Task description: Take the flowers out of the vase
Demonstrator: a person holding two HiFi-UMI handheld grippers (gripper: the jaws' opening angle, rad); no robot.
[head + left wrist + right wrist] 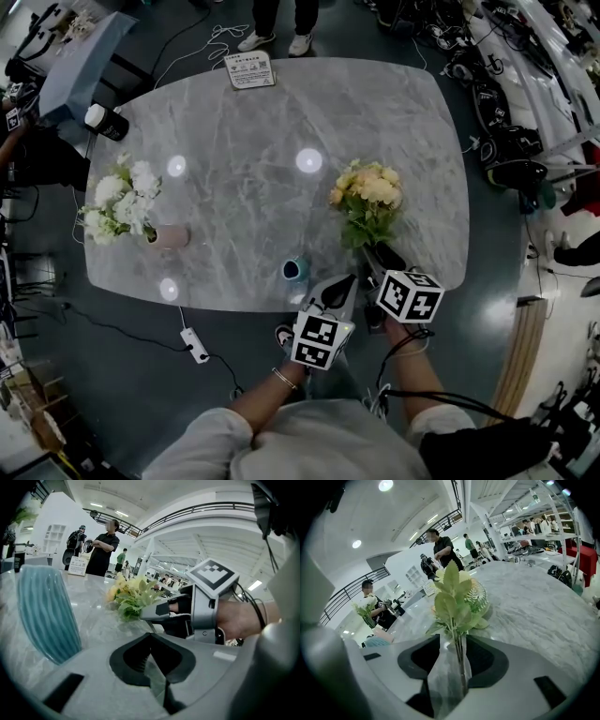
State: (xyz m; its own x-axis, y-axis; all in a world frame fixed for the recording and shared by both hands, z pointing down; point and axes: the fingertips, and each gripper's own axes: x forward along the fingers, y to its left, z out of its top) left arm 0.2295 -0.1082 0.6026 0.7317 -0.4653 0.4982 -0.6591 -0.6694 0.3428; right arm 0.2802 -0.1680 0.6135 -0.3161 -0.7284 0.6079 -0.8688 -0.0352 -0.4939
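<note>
1. Closest to the head camera, the left tool (339, 287) is held at the near edge of the counter (281, 131). Its jaws are clenched together with nothing between them.
2. Far left on the counter, white flowers (120, 202) sit in a pale pink vase (172, 236), well apart from both tools.
3. Further right, a printed card (250, 69) stands at the far edge. At the near edge a teal ribbed vase (295, 270) stands upright, just left of the left tool's tip.
4. Right of that vase, the yellow flowers (368, 190) are out of it. Their blooms rest on the counter and point away from the person, while the leaves and stems (461, 667) trail back toward the right tool.
5. Rightmost, the right tool (377, 253) is released. Its jaws stand apart on either side of the stems, which run between them without being pinched.
</note>
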